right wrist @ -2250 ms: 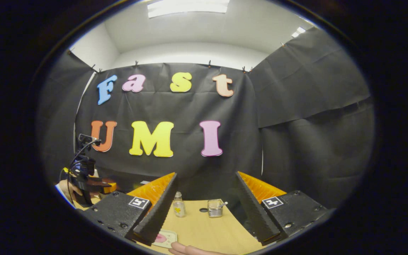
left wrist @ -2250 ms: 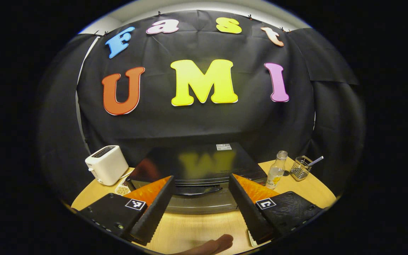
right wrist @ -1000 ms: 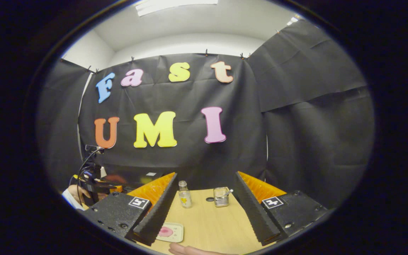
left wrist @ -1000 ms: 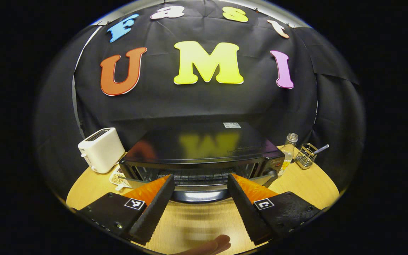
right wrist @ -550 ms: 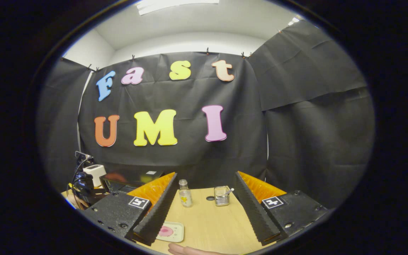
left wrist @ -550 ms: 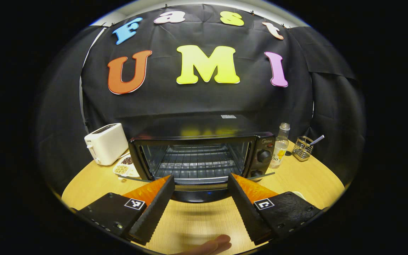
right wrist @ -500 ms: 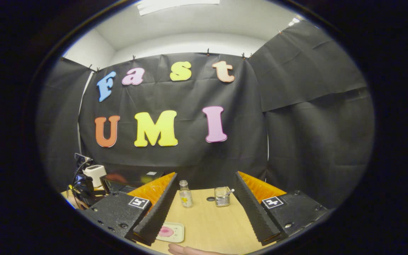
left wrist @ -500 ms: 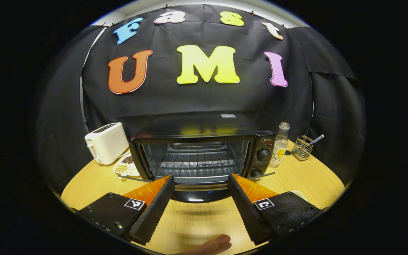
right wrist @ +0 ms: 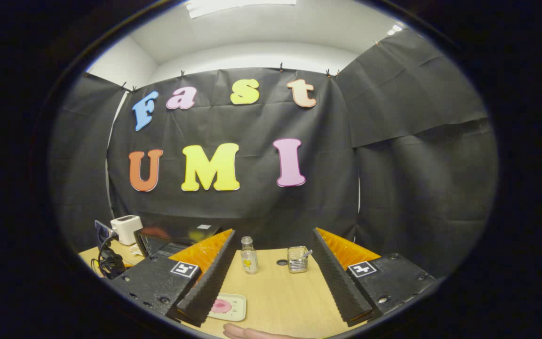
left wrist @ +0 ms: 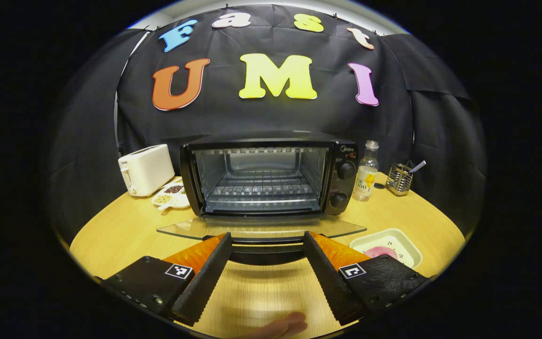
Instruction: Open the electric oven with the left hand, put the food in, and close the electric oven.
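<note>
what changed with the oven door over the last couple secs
The oven door swung down from shut to fully open, lying flat, with the rack inside now showing. The left gripper drew back and lower, jaws open, holding nothing. The right gripper stayed open above the food tray; toaster and bottle unmoved.

Pretty decent exposure overall. Light comes from a ceiling panel (right wrist: 243,5) high above the fingers in the right gripper view, blown out to plain white. The wooden table (left wrist: 125,226) is evenly lit, and the glass oven door (left wrist: 261,227) just beyond the fingertips in the left gripper view throws a soft shadow between them. A fingertip (left wrist: 282,325) at the bottom, nearer than the fingers, is smeared and soft. Heavy fisheye bending: the table edge curves and the corners darken.
</note>
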`<action>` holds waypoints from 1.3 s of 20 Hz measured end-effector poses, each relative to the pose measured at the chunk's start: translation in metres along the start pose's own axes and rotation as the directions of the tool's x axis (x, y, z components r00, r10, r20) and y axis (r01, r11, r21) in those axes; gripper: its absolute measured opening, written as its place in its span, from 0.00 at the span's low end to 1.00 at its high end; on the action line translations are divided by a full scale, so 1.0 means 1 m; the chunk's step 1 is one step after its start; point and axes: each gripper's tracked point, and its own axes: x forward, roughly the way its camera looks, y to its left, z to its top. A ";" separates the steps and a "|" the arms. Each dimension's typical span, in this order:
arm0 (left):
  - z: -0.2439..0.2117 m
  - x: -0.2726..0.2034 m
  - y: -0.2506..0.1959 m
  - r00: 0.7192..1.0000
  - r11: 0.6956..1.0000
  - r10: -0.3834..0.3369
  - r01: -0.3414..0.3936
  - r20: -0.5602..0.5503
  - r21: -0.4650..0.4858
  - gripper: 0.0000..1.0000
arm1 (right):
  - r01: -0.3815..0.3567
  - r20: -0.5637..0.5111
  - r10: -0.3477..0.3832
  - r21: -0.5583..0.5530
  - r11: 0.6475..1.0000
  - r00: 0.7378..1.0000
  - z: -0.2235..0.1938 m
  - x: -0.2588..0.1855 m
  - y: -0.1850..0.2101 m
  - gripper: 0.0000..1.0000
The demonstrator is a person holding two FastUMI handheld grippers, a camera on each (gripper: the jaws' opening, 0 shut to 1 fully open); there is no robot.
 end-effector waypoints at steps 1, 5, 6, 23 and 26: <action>-0.008 0.000 0.000 1.000 1.000 0.000 0.000 -0.014 0.000 0.98 | -0.003 -0.003 0.003 -0.001 1.000 1.000 -0.002 0.000 0.001 1.00; -0.030 0.002 -0.001 0.999 1.000 0.000 0.000 -0.052 0.005 0.98 | -0.009 -0.009 0.009 -0.012 1.000 1.000 -0.002 0.002 0.005 1.00; -0.036 0.002 -0.001 0.998 1.000 0.000 0.000 -0.060 -0.001 0.98 | -0.007 -0.014 0.006 -0.015 1.000 1.000 -0.002 0.002 0.005 0.98; 0.030 -0.072 0.021 0.990 0.985 0.035 -0.011 0.136 -0.174 0.95 | -0.079 -0.341 0.019 -0.163 0.984 0.940 -0.116 0.031 0.030 1.00; 0.061 -0.099 0.039 0.979 0.987 0.086 -0.058 0.186 -0.153 0.95 | -0.112 -0.442 0.026 -0.168 0.979 0.897 -0.155 0.043 0.034 1.00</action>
